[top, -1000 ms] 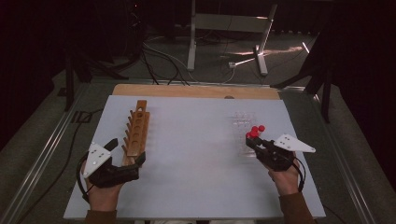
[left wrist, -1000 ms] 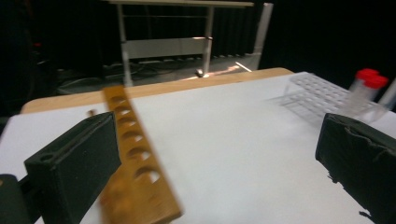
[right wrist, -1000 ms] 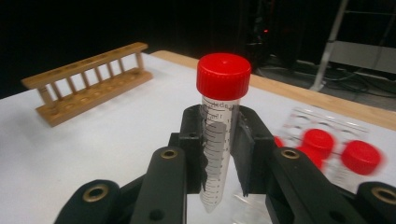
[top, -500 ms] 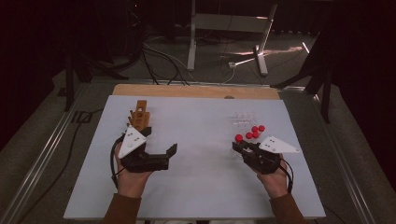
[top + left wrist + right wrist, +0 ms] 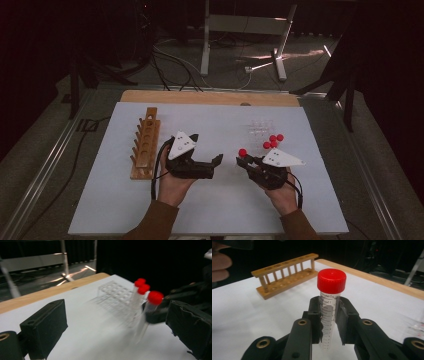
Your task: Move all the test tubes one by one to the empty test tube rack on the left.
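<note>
My right gripper [image 5: 247,162] is shut on a clear tube with a red cap [image 5: 242,152], held upright left of the clear plastic rack [image 5: 260,129]. In the right gripper view the pads [image 5: 342,322] clamp the graduated tube [image 5: 329,312] below its cap. Three more red-capped tubes [image 5: 273,140] stand in the clear rack. My left gripper [image 5: 206,150] is open at the table's middle, jaws pointing right toward the held tube. In the left gripper view that tube [image 5: 150,308] stands tilted between the wide-apart pads [image 5: 45,323], and nothing touches them.
A wooden tube rack [image 5: 145,142] with empty holes lies on the white mat [image 5: 125,210] at the left, also in the right gripper view [image 5: 287,275]. A wooden board edge [image 5: 210,97] runs along the back. Stands and cables lie on the floor beyond.
My left gripper has swung right from beside the wooden rack to the table's middle. My right gripper has carried the red-capped tube left, away from the clear rack.
</note>
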Action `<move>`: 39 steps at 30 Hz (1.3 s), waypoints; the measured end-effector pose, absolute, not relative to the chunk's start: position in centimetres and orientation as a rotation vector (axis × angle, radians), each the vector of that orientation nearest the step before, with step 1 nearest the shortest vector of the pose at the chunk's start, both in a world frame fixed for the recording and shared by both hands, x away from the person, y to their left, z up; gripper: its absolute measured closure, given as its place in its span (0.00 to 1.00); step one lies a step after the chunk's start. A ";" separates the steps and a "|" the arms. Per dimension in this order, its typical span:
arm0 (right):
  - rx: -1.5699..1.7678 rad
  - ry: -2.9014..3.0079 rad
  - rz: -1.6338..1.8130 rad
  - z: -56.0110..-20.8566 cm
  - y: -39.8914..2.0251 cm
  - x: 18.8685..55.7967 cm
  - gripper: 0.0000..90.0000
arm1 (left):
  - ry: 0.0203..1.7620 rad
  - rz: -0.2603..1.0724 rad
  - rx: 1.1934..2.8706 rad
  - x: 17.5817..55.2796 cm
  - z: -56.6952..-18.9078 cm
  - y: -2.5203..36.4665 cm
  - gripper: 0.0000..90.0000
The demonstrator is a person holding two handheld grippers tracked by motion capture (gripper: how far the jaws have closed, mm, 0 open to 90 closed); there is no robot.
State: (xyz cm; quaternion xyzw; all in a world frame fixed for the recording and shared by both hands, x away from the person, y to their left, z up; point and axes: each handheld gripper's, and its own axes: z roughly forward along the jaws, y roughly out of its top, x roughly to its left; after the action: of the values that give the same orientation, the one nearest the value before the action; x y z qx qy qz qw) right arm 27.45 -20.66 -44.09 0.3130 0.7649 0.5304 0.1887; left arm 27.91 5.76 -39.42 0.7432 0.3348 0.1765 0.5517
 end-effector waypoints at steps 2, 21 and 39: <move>0.871 2.161 1.492 -44.1 -20.3 27.4 0.83 | 0.779 0.410 1.770 28.0 -39.5 5.1 0.05; 0.833 2.192 1.489 -44.4 -19.3 27.1 0.83 | 0.684 0.293 1.867 28.4 -40.3 0.8 0.61; 0.826 2.201 1.526 -44.7 -19.5 27.2 0.78 | 0.694 0.304 1.897 28.7 -40.7 0.6 0.79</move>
State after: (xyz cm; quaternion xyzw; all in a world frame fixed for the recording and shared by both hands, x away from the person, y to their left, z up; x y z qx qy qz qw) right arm 27.22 -19.54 -44.74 0.2905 0.7741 0.5367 0.1685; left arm 28.68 0.57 -40.66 0.7919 0.2899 0.1270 0.5222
